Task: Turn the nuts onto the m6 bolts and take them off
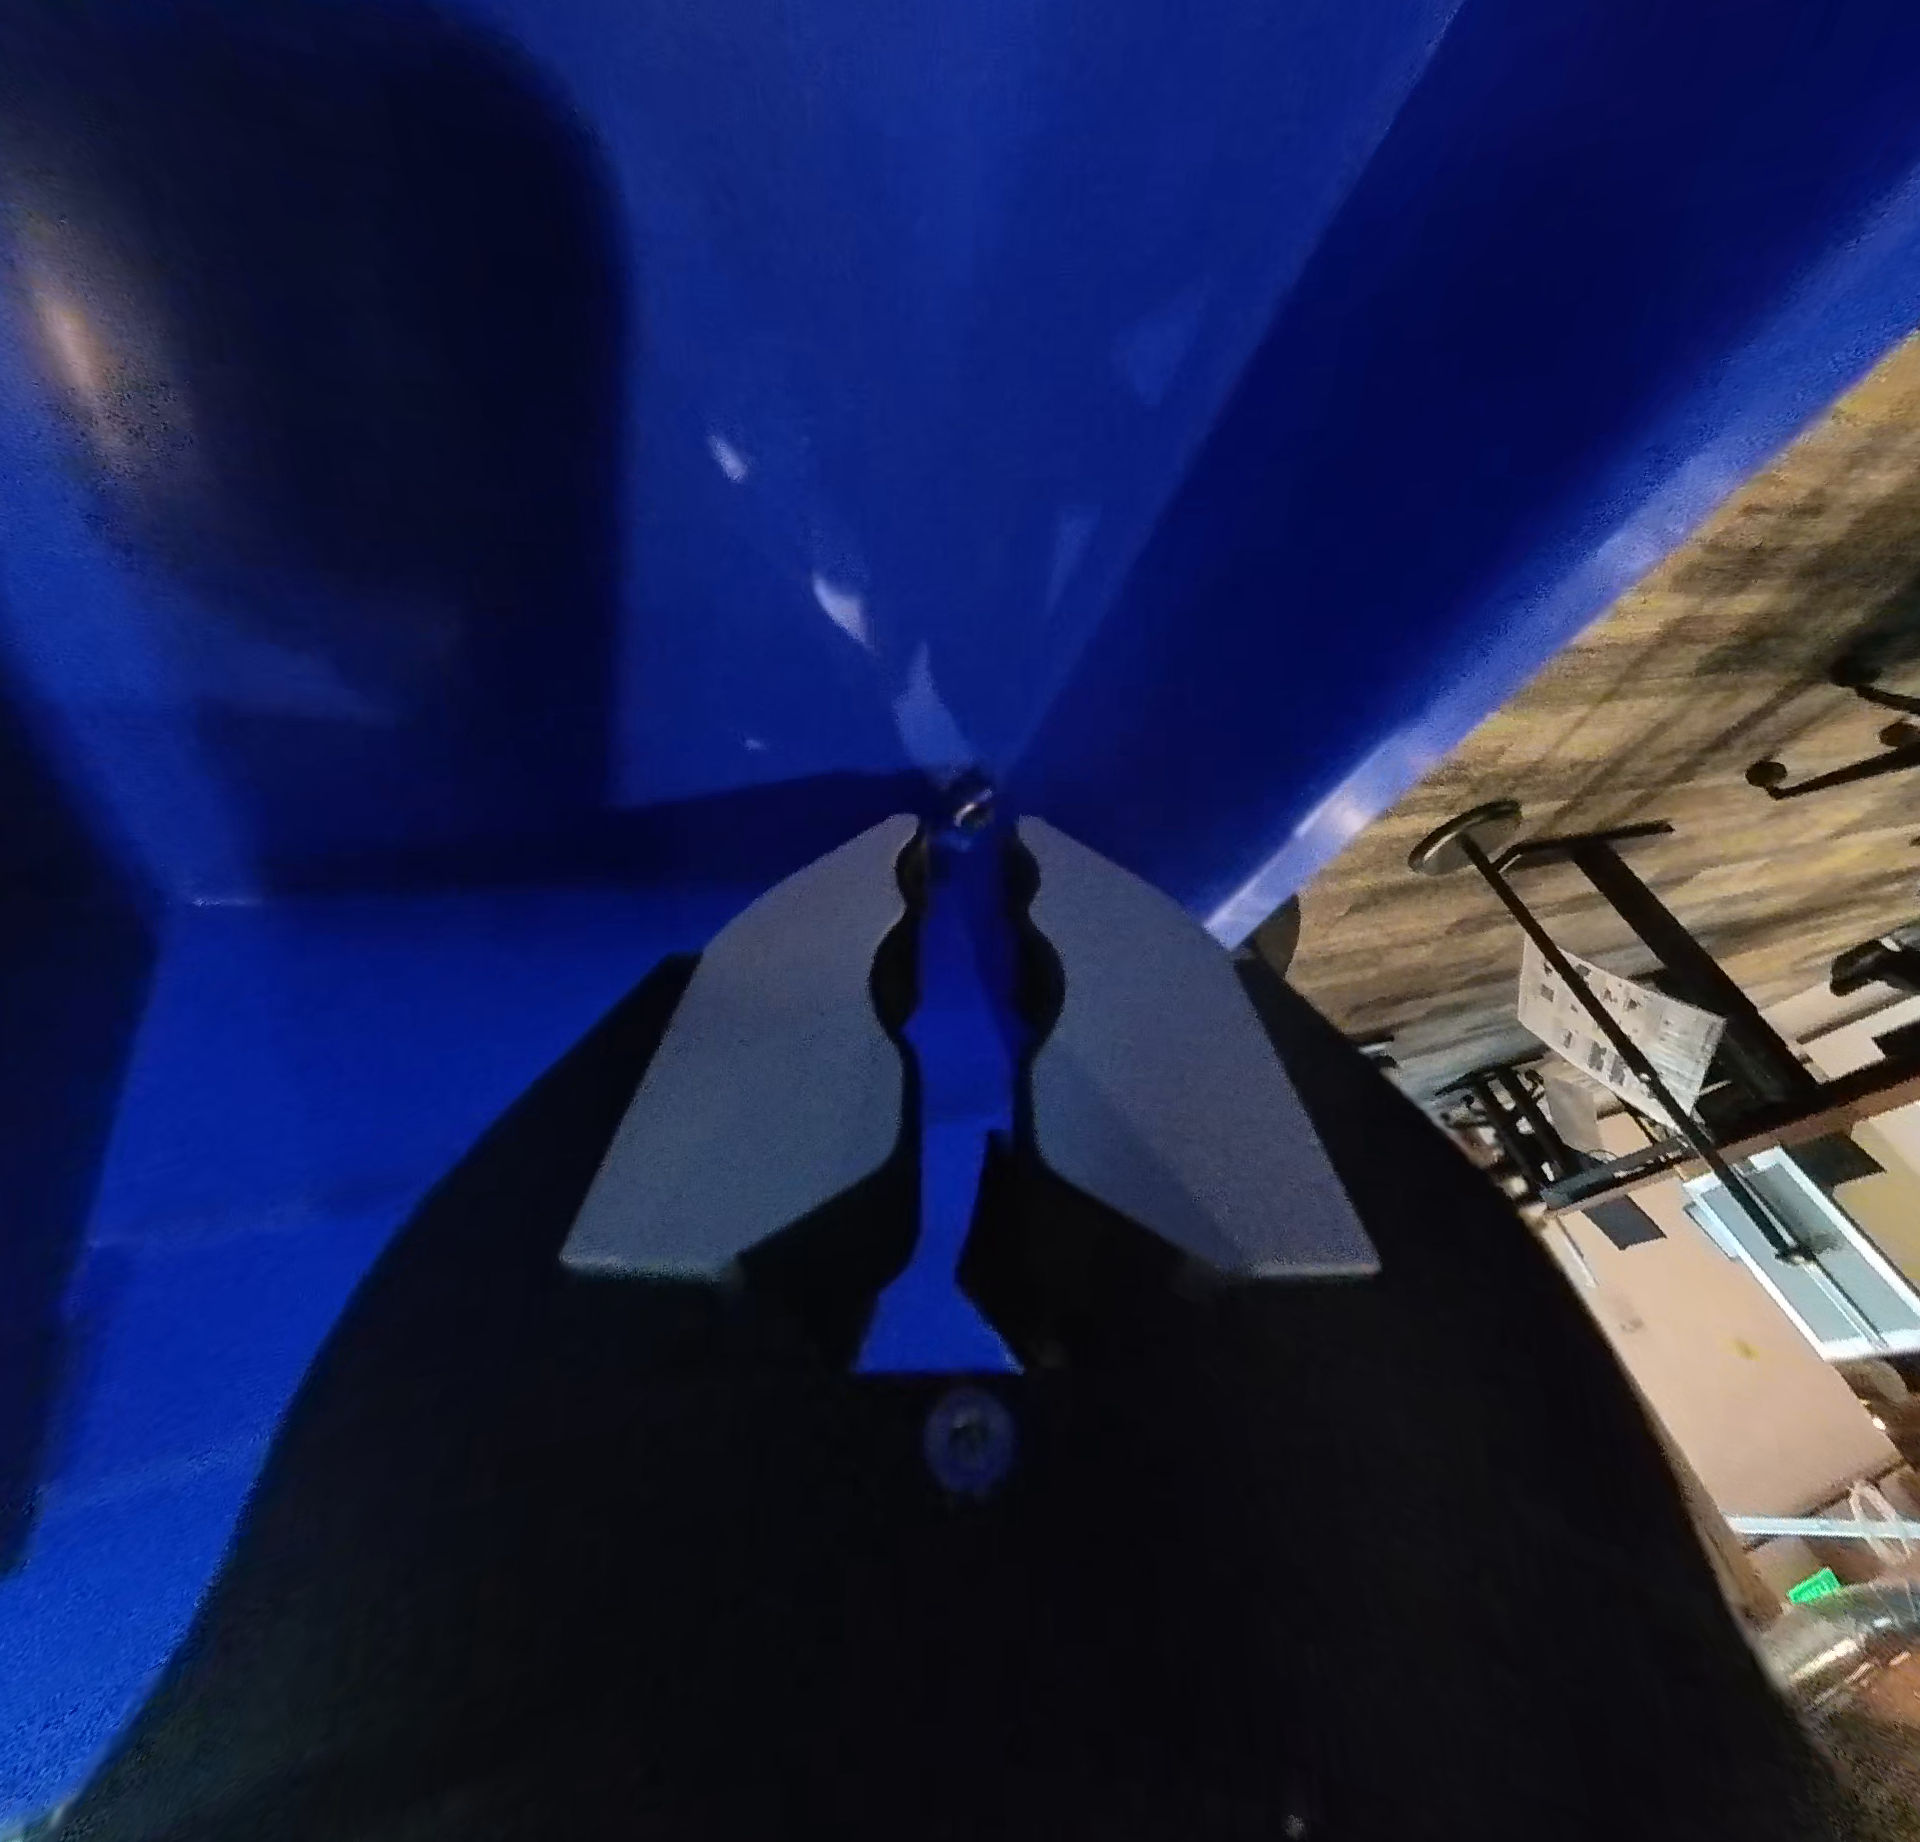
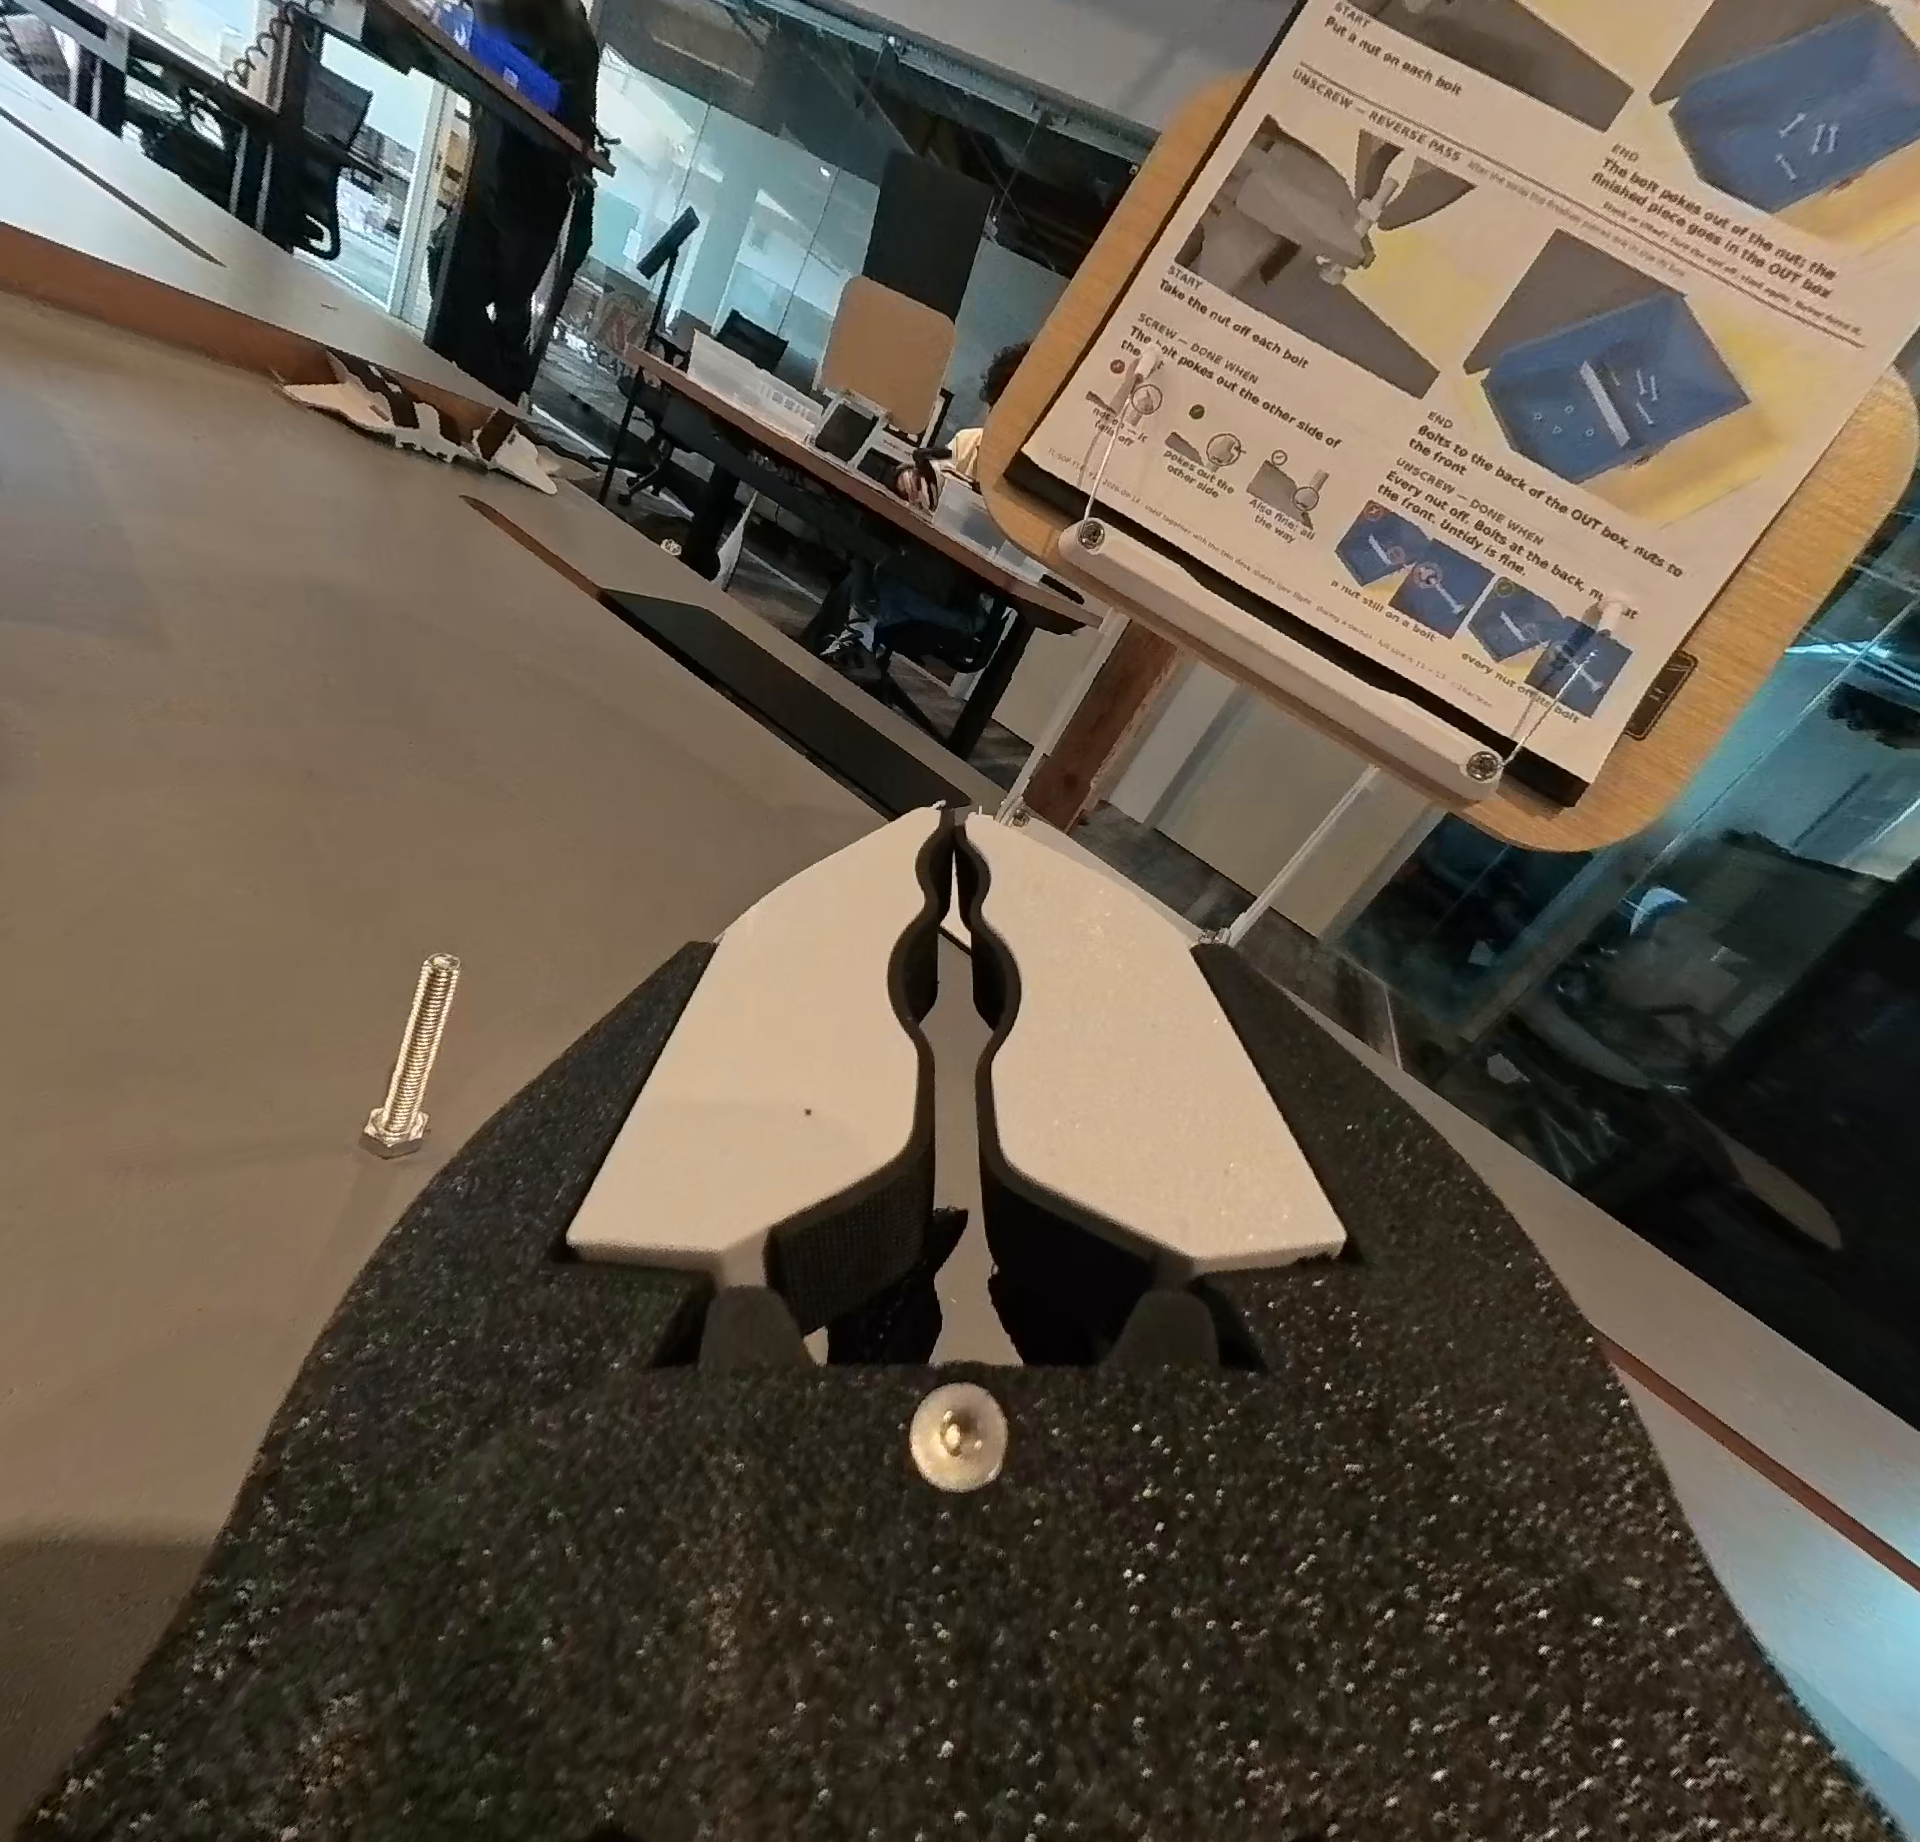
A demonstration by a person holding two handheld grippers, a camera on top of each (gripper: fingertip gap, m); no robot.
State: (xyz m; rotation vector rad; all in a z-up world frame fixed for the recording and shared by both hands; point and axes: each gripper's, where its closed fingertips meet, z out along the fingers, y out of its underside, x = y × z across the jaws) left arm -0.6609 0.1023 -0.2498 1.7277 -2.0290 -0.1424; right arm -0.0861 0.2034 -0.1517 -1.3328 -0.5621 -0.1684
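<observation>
The left gripper reaches deep into a blue bin, its camera rolled steeply to one side so that the room beyond the bin's rim runs diagonally down the right of the left wrist view. Its two pale grey fingers stand narrowly apart, with the blue floor showing through the slot between them. Right at the tips sits a small metal piece, probably a nut, though the view is blurred and dark there and I cannot tell whether the tips actually pinch it or only touch it. The bin's walls meet in a corner just beyond the tips, and a rounded dark recess lies in the wall at upper left.

The right gripper is held low and nearly level over the grey table, pointing across it toward the far edge. Its fingers are closed tip to tip with nothing between them; only the wavy inner notches leave small gaps farther back. A silver bolt stands upright on its hex head on the table, to the left of this gripper and clear of it, with bare thread all the way up and no nut on it. Ahead and to the right, an illustrated instruction sheet is clipped to a rounded wooden board on a thin stand.
</observation>
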